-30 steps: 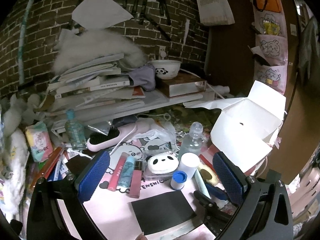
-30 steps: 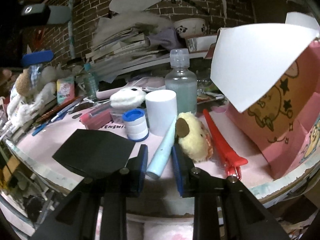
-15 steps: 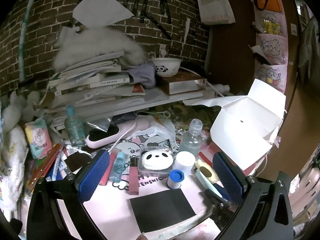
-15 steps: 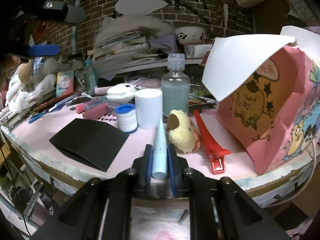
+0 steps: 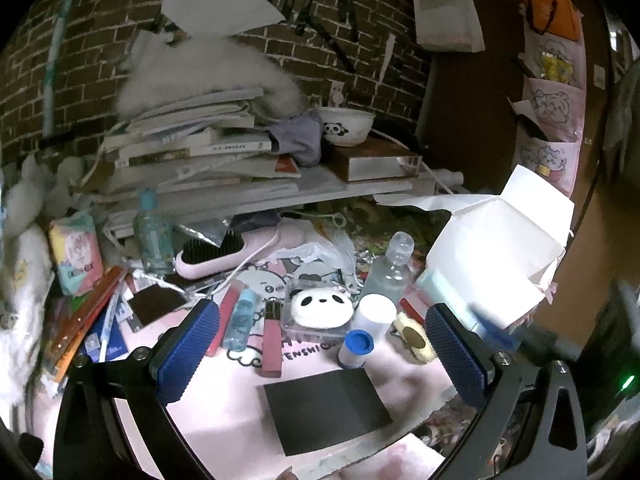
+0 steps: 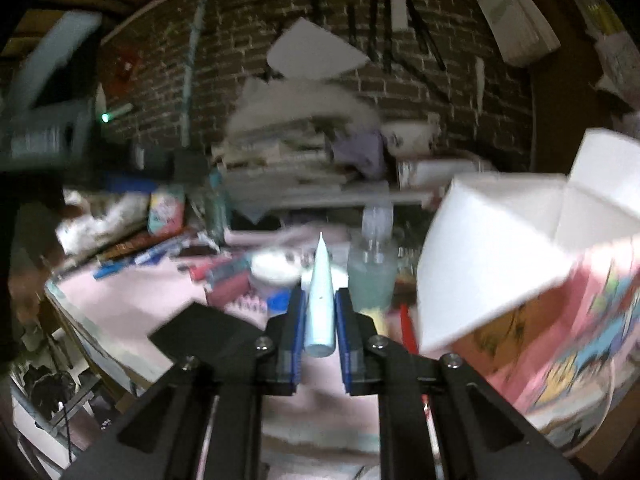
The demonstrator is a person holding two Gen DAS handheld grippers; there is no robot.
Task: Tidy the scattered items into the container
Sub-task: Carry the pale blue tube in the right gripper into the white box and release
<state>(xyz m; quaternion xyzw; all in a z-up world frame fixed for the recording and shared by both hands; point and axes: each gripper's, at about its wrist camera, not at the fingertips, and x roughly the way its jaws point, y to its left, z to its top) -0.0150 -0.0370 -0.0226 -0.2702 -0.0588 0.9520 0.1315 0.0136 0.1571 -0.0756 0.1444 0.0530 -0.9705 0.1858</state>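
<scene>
The right gripper had closed its jaws on the pale blue tube and, where half a second before the tube lay on the pink counter, it now rode clear of it, tip pointing forward; the whole right view was smeared with motion. That lift likely put the first scattered item on its way to the open pink cartoon box, whose white flaps stood just to the right. The left gripper held nothing, jaws spread wide above the black card, much as a second earlier. On the counter remained the panda case, white cylinder, blue-capped roll, clear bottle and yellow plush. Legible writing: "KOTEX" on the tissue pack, and part of "TENSHION" on the mat.
</scene>
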